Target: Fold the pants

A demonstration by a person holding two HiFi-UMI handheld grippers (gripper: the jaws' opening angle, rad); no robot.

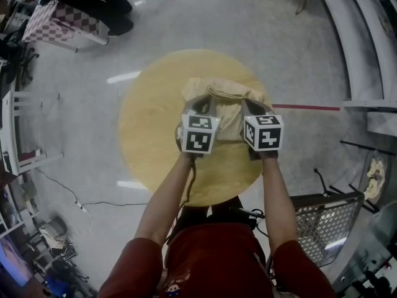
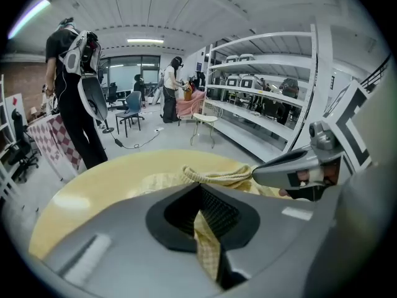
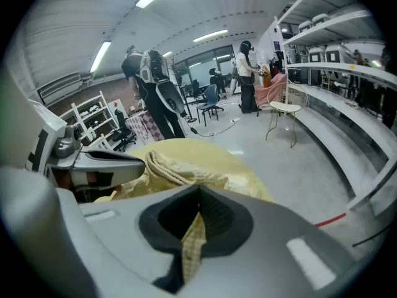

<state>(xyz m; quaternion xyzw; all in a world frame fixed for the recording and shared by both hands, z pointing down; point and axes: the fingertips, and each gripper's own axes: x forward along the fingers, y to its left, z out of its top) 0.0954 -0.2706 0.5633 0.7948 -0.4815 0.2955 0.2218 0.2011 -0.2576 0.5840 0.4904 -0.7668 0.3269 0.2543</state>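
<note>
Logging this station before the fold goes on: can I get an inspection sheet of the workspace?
Surface: round yellow table, bare apart from the pants.
Job's things: yellow checked pants, bunched toward the table's far side.
Clutter: nothing seen on the table.
Grippers: left gripper and right gripper side by side, each shut on pants fabric.
Cables: a cable trails on the floor left of the table.
Surroundings: wire basket on the floor, shelving, standing person and others further off.
</note>
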